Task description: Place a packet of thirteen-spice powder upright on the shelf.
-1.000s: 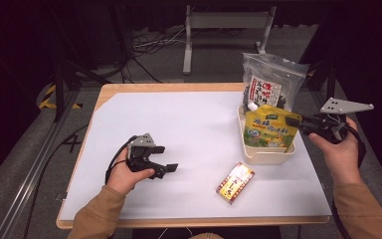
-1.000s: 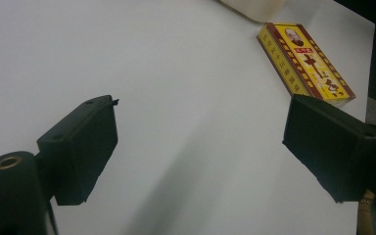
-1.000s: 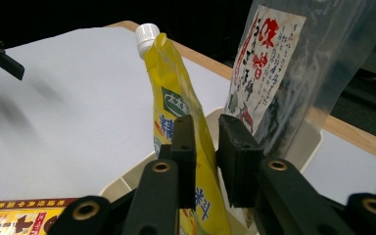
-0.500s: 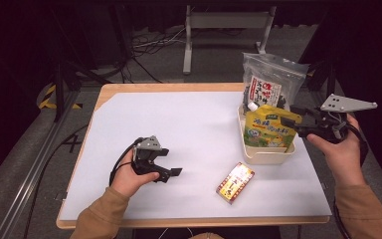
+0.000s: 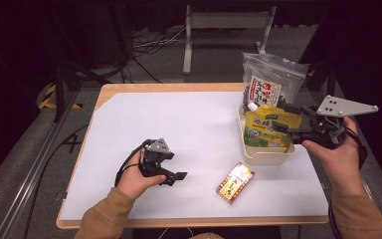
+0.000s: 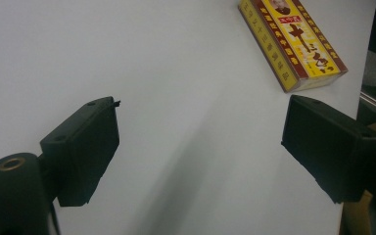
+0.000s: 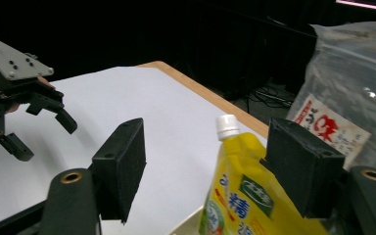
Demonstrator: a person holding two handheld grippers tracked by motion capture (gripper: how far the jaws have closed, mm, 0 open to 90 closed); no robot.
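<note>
A yellow spouted pouch (image 5: 265, 130) stands upright in a white bin (image 5: 268, 157) at the table's right side. My right gripper (image 5: 280, 128) hovers at the pouch's right, open. Its jaws have just been opening; in the right gripper view the pouch (image 7: 247, 200) stands between them, close to the right pad (image 7: 301, 166), and the left pad is well clear of it. My left gripper (image 5: 177, 177) is low over the white table near the front, open with nothing between its jaws (image 6: 200, 105). A yellow and red box (image 5: 235, 182) lies flat just right of it, the same box (image 6: 293, 41) beyond the right jaw.
A clear plastic bag with a printed label (image 5: 267, 84) stands behind the bin at the back right. The white sheet (image 5: 179, 119) covers the wooden table. Dark floor, cables and a metal stand lie beyond the far edge.
My right gripper opened off the yellow pouch and drew back up and to the right. My left hand slid to the right, nearer the box.
</note>
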